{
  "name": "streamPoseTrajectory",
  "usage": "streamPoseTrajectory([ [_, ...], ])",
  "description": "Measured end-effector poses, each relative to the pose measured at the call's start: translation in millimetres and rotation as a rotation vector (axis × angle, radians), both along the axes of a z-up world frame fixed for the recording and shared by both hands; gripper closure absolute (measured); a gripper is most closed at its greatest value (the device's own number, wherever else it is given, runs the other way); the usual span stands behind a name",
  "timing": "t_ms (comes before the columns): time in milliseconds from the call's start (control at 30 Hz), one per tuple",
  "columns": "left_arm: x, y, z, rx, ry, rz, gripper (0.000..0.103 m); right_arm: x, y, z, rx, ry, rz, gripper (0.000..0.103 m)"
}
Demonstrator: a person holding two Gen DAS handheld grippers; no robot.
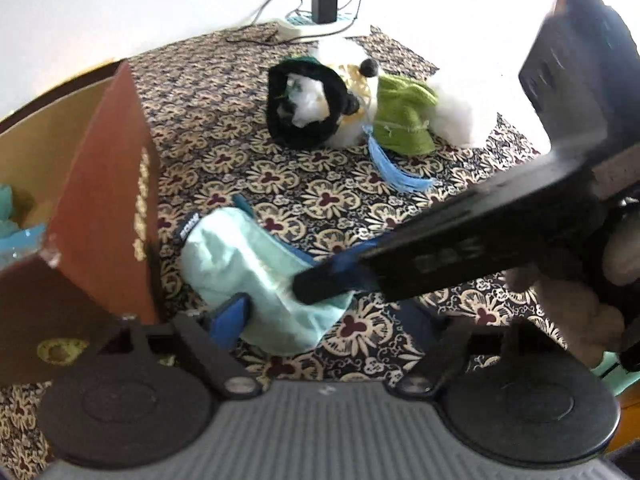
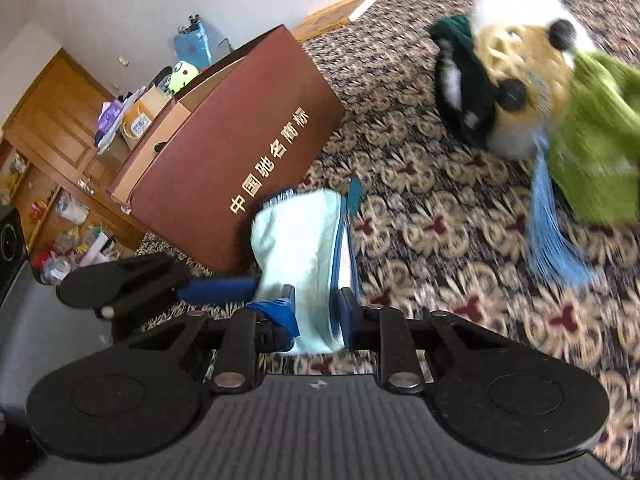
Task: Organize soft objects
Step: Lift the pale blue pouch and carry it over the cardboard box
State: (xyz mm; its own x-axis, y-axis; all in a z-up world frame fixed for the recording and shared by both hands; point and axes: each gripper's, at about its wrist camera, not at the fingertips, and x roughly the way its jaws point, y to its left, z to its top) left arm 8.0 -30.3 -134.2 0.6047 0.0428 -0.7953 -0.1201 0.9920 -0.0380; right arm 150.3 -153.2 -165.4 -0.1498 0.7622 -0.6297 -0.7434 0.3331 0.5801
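Note:
A pale mint cloth pouch (image 1: 248, 264) with a blue edge lies on the patterned carpet beside a brown cardboard box (image 1: 104, 184) with gold characters. My right gripper (image 2: 316, 312) is shut on the near end of the pouch (image 2: 300, 240). In the left wrist view it comes in from the right, its blue tips (image 1: 320, 282) pinching the cloth. My left gripper (image 1: 324, 320) stands open around the pouch, pads apart from it; one of its blue fingers (image 2: 216, 285) shows beside the box (image 2: 240, 132). A panda plush (image 1: 340, 92) in a green garment lies farther off.
The box top is open, with light blue items inside (image 1: 16, 236). A blue tassel (image 1: 396, 168) trails from the plush (image 2: 520, 60). A charger and cables (image 1: 324, 4) sit at the wall. A wooden cabinet (image 2: 52, 120) and floor clutter stand behind the box.

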Motion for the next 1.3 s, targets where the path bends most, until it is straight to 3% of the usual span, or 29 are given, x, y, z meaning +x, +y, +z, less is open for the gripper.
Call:
streamPoseTrajectory([
  [133, -3, 7, -6, 0.0, 0.019, 0.053, 0.01, 7, -14, -1, 0.023, 0.037, -0.082, 0.098],
  [200, 1, 11, -12, -0.012, 0.038, 0.078, 0.01, 11, -14, -2, 0.042, 0.051, -0.119, 0.093],
  [333, 7, 12, -21, -0.016, 0.047, 0.098, 0.012, 18, -3, -6, 0.083, 0.097, -0.153, 0.092],
  [467, 9, 8, -21, 0.003, 0.027, 0.085, 0.029, 13, 10, -15, 0.069, 0.118, -0.132, 0.094],
  [500, 9, 8, -20, -0.006, 0.018, 0.08, 0.042, 12, 10, -14, 0.066, 0.114, -0.124, 0.095],
  [533, 9, 10, -18, -0.019, 0.014, 0.072, 0.048, 10, 11, -14, 0.067, 0.116, -0.111, 0.096],
  [700, 10, 6, -8, -0.044, -0.01, 0.019, 0.058, 4, -1, -13, 0.116, 0.228, -0.098, 0.101],
  [933, 7, 3, 27, -0.063, -0.108, -0.091, 0.059, -8, -25, 20, 0.172, 0.167, -0.186, 0.102],
  [1133, -5, 17, 72, -0.034, -0.263, -0.17, 0.06, -24, -24, 75, 0.262, 0.022, -0.253, 0.102],
  [1300, -26, 49, 106, 0.0, -0.359, -0.15, 0.061, -44, 6, 115, 0.34, -0.109, -0.238, 0.101],
])
